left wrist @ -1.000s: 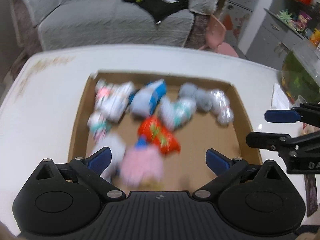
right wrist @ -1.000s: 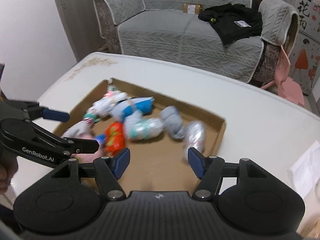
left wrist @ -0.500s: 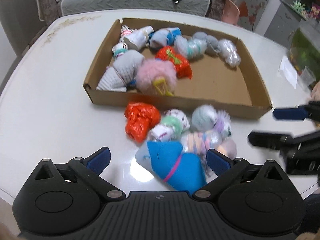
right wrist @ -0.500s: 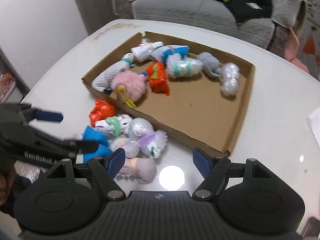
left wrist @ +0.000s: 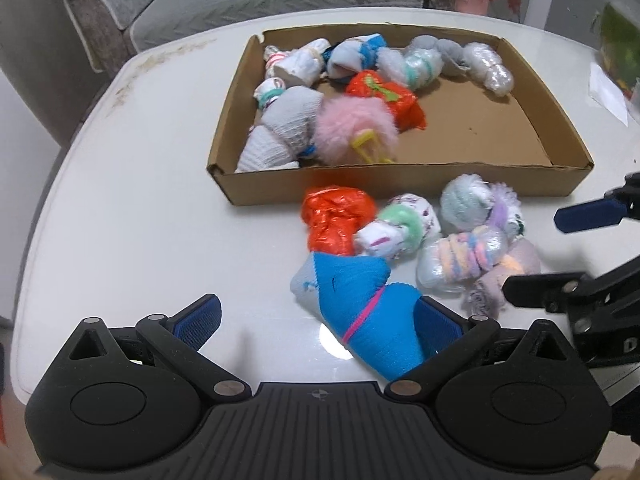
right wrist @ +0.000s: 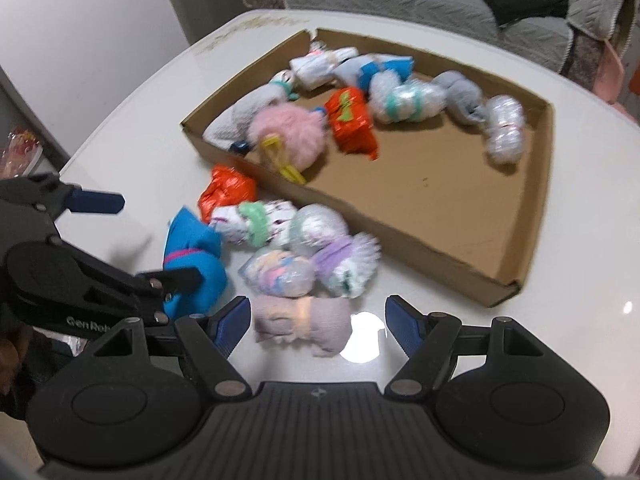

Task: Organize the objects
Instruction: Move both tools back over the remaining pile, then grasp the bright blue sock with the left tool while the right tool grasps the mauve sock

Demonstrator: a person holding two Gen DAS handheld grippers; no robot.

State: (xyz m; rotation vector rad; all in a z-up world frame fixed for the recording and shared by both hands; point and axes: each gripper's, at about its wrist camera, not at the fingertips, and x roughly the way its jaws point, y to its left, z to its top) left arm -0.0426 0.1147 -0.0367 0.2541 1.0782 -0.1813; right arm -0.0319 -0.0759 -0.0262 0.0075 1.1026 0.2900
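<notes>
Cardboard tray [left wrist: 404, 190] on the white surface [left wrist: 140, 240], part filled with rolled sock bundles along its far and left sides; the right half of its floor is bare. A loose heap of bundles lies on the surface just outside the tray's near wall.

Left tongs [left wrist: 316, 320] spread wide, pinching nothing. The blue sock bundle [left wrist: 360, 300], the heap's member farthest from the tray, lies between the two pads; its long axis runs diagonally, one end toward the tray, the other toward the tongs' right pad, which it touches or nearly touches. Left pad well clear.

Right tongs [right wrist: 320, 320] about half spread, holding nothing. The lilac sock roll [right wrist: 304, 322] lies between its pads, long axis crosswise to the fingers, near the left pad and clear of the right one.

Judgement: each hand is nearer its own bundle, left to blue, right to lilac. Both still have to go over the tray's near wall
</notes>
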